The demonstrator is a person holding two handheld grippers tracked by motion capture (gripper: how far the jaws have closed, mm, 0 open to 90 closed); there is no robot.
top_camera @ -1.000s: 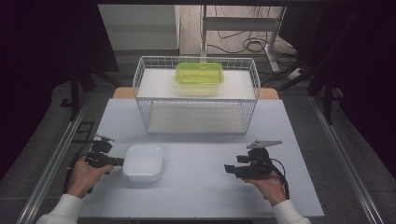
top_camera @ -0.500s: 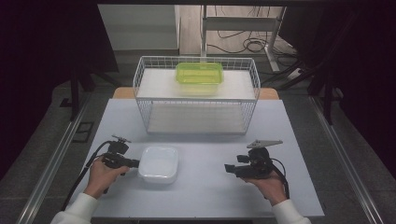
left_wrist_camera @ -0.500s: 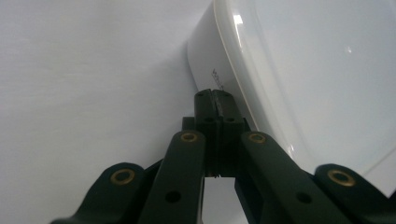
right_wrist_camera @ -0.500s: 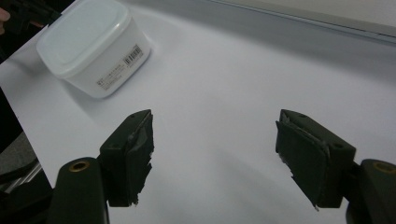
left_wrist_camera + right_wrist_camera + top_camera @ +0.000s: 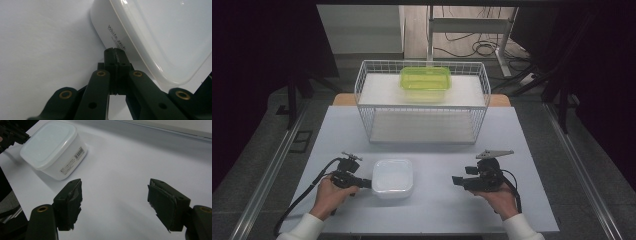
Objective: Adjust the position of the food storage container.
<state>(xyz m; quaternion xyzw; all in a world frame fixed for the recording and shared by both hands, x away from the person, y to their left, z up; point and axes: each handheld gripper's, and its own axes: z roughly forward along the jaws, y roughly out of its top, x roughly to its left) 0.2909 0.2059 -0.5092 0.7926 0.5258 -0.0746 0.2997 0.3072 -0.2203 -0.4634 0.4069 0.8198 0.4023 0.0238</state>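
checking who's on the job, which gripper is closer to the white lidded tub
Left. The left gripper is shut, its tips against the white tub side. The right gripper is open, well off to the tub's other side.

Counted, with places given from the white wire basket:

- White wire basket [image 5: 422, 107], rectangular, open-topped: 1, on the counter [image 5: 532, 150].
- Translucent green plastic lidded box [image 5: 425, 83]: 1, inside the basket on its upper level.
- White plastic lidded tub [image 5: 392, 177], rounded square: 1, in front of the basket.
- Black hand-held gripper: 2, one front-left [image 5: 362, 183], one front-right [image 5: 455, 181].
- Pale grey counter: 1.
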